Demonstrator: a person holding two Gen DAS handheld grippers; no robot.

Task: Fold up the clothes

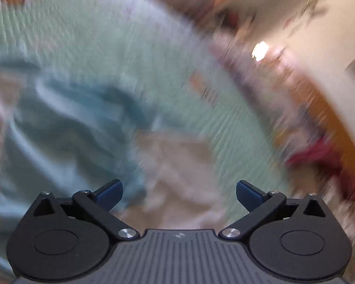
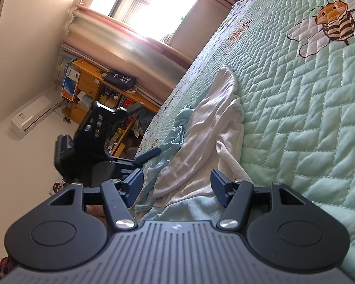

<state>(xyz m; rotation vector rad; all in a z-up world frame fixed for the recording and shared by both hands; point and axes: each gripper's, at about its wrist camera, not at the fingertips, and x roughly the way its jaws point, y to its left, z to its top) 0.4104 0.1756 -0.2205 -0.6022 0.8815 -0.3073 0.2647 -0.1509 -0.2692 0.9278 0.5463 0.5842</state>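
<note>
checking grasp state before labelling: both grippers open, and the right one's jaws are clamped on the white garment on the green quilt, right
Not quite. In the right wrist view the right gripper has its jaws spread apart, holding nothing; the white garment simply lies ahead on the green quilt. The left gripper is open too.

A bright window (image 2: 149, 2) is seen at twelve o'clock, a wooden shelf (image 2: 92, 87) and black chair (image 2: 94, 139) at nine.

Home bedroom, quilted bee bedspread (image 2: 307, 108), cluttered wooden desk (image 2: 94, 82), curtained window (image 2: 149, 2)
</note>
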